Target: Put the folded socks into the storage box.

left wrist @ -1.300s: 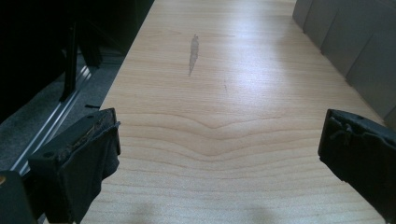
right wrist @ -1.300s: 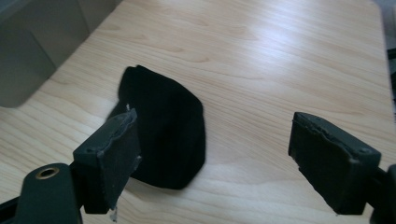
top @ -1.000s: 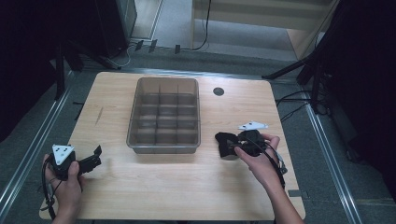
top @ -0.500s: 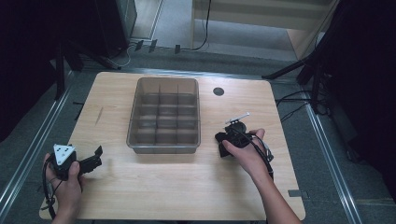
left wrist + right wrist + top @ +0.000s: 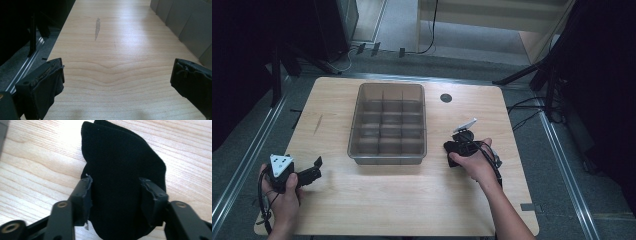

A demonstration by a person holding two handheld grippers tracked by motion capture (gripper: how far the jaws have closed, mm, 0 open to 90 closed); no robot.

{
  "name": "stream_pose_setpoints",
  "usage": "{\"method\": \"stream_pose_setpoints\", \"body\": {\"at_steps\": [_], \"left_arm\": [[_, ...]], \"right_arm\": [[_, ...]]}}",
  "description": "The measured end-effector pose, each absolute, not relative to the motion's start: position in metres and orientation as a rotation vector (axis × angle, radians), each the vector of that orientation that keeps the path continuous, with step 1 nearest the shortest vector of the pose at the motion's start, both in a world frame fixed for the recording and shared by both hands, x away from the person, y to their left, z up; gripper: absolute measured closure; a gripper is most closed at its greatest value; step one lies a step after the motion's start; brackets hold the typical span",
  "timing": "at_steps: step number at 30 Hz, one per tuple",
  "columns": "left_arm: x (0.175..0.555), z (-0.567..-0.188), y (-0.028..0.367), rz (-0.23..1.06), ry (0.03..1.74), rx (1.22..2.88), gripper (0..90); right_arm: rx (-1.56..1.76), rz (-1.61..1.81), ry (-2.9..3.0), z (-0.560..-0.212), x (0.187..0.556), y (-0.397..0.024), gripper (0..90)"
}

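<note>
One wooden counter (image 5: 382, 200) carries a divided grey bin (image 5: 388, 125). Right of it, the right hand-held gripper (image 5: 115, 195) straddles a black cloth (image 5: 120, 162), jaws not visibly clamped; soft, light, best pinched mid-bundle. Left hand-held gripper (image 5: 117, 80) gapes empty.

Table (image 5: 377, 200): pale wood, visible grain, smooth with a soft sheen; one dull grey smear (image 5: 97, 26) on the surface. Divided bin (image 5: 388, 125): translucent smoky-grey plastic, smooth, slightly glossy. Black cloth (image 5: 120, 170): fine knit weave, matt, soft folds. Right gripper (image 5: 115, 195): matt black hard plastic arms, brass-coloured metal pivots, worn rubbery pads with frayed edges. Left gripper (image 5: 117, 80): jaws wrapped in matt black fabric-like padding, rough at the edges.
</note>
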State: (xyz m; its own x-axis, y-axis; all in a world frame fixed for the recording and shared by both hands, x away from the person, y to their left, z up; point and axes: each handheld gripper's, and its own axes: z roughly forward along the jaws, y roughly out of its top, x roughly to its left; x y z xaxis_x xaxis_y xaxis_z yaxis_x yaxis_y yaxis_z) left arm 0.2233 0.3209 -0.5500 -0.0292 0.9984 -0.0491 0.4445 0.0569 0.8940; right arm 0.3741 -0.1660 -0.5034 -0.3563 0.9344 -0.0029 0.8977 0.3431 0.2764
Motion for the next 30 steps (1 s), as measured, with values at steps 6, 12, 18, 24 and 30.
{"method": "stream_pose_setpoints", "body": {"at_steps": [6, 12, 18, 24, 30], "left_arm": [[0.223, -0.550, 0.321, 0.922, 1.579, 1.489, 0.0], [0.223, -0.550, 0.321, 0.921, 1.580, 1.490, 0.0], [0.224, -0.550, 0.320, 0.920, 1.581, 1.505, 0.0], [0.224, -0.550, 0.321, 0.920, 1.578, 1.503, 0.0], [0.224, -0.550, 0.321, 0.915, 1.579, 1.503, 0.0]], "right_arm": [[1.625, 0.325, 2.469, -0.501, 0.376, -0.168, 69.1], [1.547, 0.327, 2.465, -0.490, 0.376, -0.163, 70.2], [1.509, 0.447, 2.450, -0.456, 0.377, -0.157, 70.1], [1.450, 0.557, 2.459, -0.421, 0.378, -0.140, 70.0], [1.367, 0.630, 2.488, -0.398, 0.374, -0.114, 70.0]]}}
